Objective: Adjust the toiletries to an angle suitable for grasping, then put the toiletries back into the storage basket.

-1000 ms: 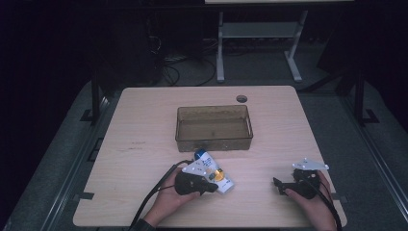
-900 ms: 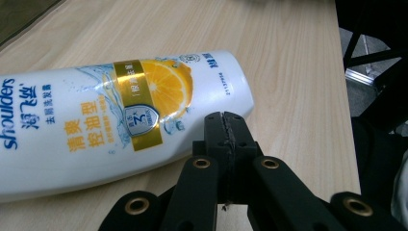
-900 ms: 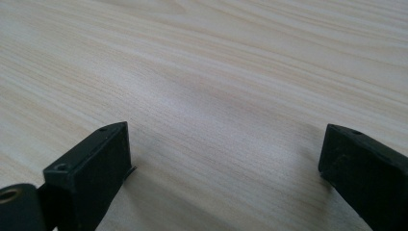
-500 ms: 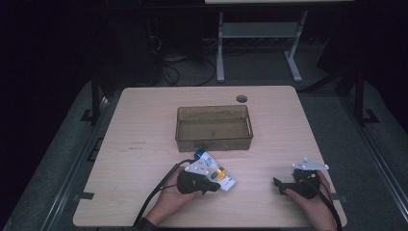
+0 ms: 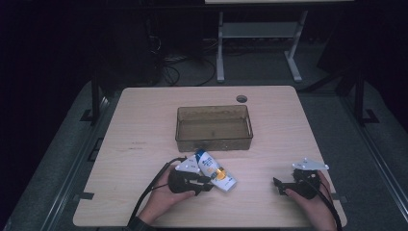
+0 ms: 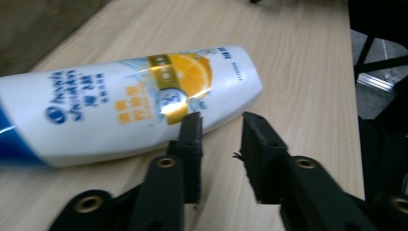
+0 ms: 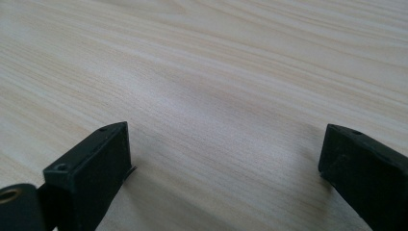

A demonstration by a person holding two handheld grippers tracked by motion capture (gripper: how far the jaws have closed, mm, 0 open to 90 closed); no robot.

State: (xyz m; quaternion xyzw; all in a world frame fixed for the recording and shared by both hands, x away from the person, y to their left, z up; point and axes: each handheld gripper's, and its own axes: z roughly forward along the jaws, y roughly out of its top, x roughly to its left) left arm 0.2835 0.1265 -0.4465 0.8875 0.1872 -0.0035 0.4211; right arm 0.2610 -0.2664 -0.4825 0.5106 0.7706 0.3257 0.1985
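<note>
On the left of the high view, the person's left hand (image 5: 161, 197) rests on the wooden table (image 5: 144, 130) near its front edge, with the left gripper (image 5: 208, 179) in it, pointing toward the right. Its jaws have just been opening. In the left gripper view they stand a little apart with bare wood between them, and the tip of one jaw lies right at the lower edge of the bottle (image 6: 130, 103); nothing is clamped.

The bottle lies flat on its side on the table, just in front of the clear brownish plastic bin (image 5: 214, 140) and apart from it. Its body is white and flattened, broad at the bottom end and squared off there. The label carries a blue round logo with blue lettering, some orange characters, a gold band and a picture of a cut orange slice. Toward the cap end the plastic turns blue. In the high view it lies slantwise, blue end toward the bin, broad end toward the person.

The bin stands at the middle of the table, its long side across.

Farther right, well apart from the bottle, the right hand (image 5: 315, 204) holds the right gripper (image 5: 277, 185) low over bare table. In the right gripper view its jaws are spread wide over plain wood grain.
</note>
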